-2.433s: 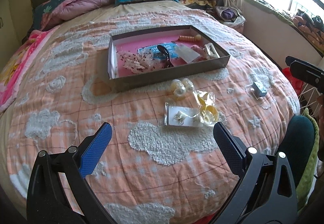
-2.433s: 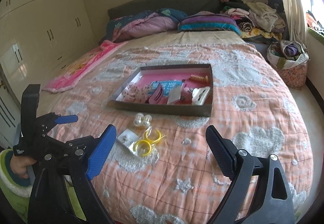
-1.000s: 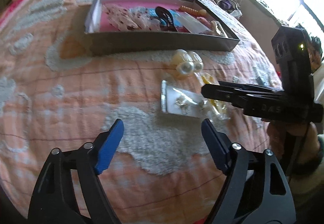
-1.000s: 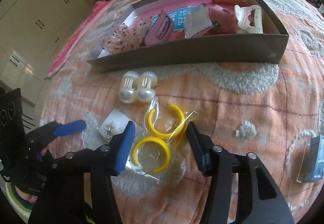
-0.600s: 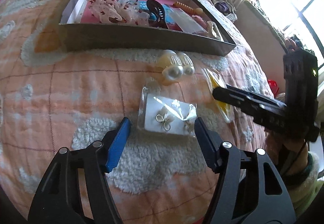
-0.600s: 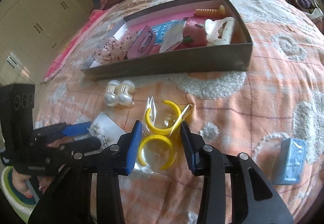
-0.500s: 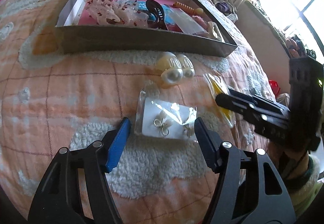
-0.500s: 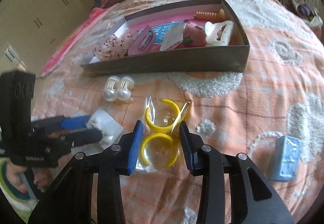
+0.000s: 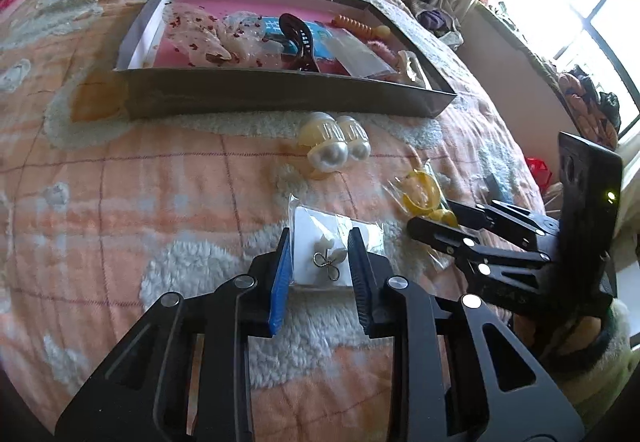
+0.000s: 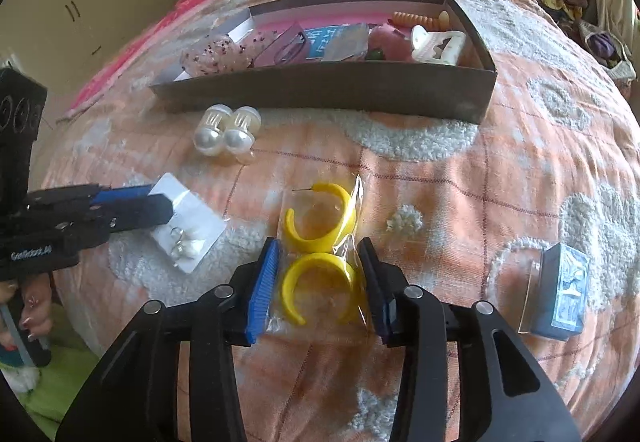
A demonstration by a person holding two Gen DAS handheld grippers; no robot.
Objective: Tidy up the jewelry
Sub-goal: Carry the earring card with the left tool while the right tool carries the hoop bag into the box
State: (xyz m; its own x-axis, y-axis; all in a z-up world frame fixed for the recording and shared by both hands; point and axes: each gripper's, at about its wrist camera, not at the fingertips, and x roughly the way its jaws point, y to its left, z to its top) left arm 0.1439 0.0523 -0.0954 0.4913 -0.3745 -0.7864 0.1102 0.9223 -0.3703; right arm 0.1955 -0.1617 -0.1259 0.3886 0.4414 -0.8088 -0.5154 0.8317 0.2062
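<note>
Both grippers are lower and narrower than a moment ago. The left gripper (image 9: 318,256) has closed its jaws onto the white earring card (image 9: 326,254) on the bed (image 9: 120,182); the card sits between them, probably gripped. The right gripper (image 10: 318,280) has narrowed around the bag of yellow hoop earrings (image 10: 320,254), the pads touching its sides. Both pickups look ready. Beyond them lie the pearl earrings (image 10: 226,134), untouched, and behind these the open box (image 10: 328,90), where I think the jewelry should go.
</note>
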